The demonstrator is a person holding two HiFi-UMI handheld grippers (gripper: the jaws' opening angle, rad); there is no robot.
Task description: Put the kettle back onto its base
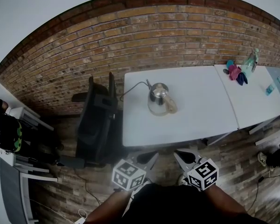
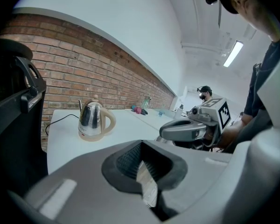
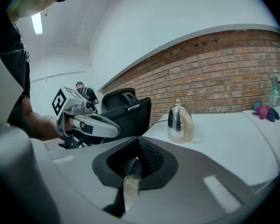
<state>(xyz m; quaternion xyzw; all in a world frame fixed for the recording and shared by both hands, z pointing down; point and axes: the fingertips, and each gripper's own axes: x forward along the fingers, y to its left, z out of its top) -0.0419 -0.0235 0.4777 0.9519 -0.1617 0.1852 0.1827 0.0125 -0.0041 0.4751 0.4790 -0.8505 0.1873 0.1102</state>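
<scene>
A steel kettle point(image 1: 159, 98) with a cream handle stands upright on its cream base point(image 1: 157, 111) near the back left of the white table point(image 1: 196, 120). A black cord point(image 1: 130, 88) runs from it off the table's left edge. The kettle point(image 2: 94, 120) also shows in the left gripper view, and the same kettle point(image 3: 179, 122) in the right gripper view. Both grippers hang close to the person's body, short of the table's front edge. The left gripper point(image 1: 147, 160) is shut and empty. The right gripper point(image 1: 182, 157) is shut and empty too. Neither touches the kettle.
A black office chair point(image 1: 95, 120) stands against the table's left side. A second white table point(image 1: 252, 101) adjoins on the right, with a bottle point(image 1: 249, 64) and pink and blue items point(image 1: 235, 72). A brick wall point(image 1: 130, 36) runs behind. A helmet point(image 1: 4, 132) lies at the far left.
</scene>
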